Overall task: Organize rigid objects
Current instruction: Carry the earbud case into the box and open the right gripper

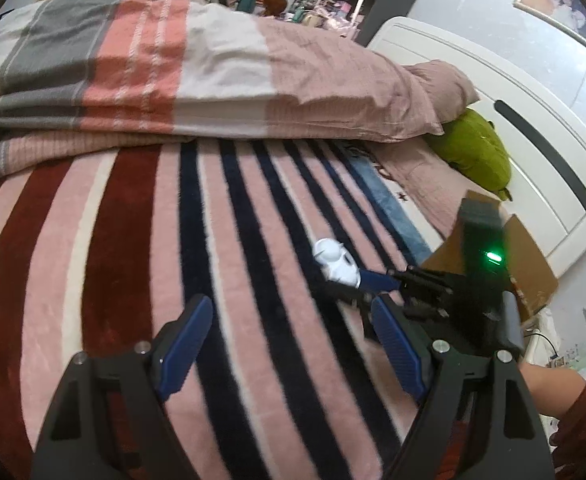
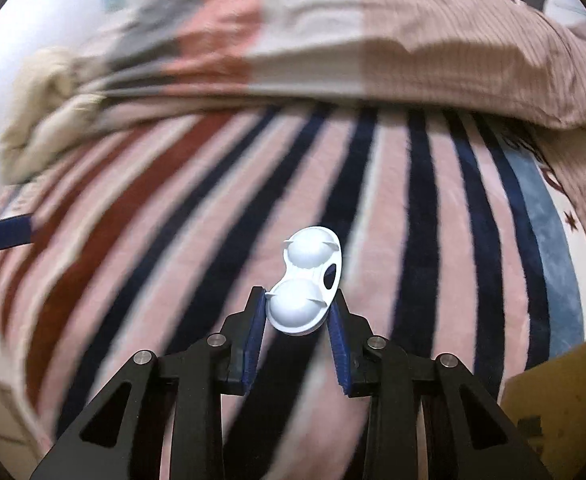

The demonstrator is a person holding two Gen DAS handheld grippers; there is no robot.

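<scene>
White two-cup case [image 2: 307, 280] gripped in right gripper [image 2: 297, 312] jaws; left gripper [image 1: 289, 340] jaws open, blanket [image 2: 173, 200] blurred.

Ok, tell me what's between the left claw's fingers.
Nothing but striped blanket, in the left wrist view; the left claw is open and empty.

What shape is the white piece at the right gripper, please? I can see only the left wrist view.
Observer: The white piece is a flat tray with two round domes, one behind the other.
Operator: Is it gripped?
Observer: Yes, the right gripper's pads press the nearer dome from both sides.
Operator: Anything else worth knowing?
Observer: An oval hole sits beside the domes, clear of the pads.
</scene>
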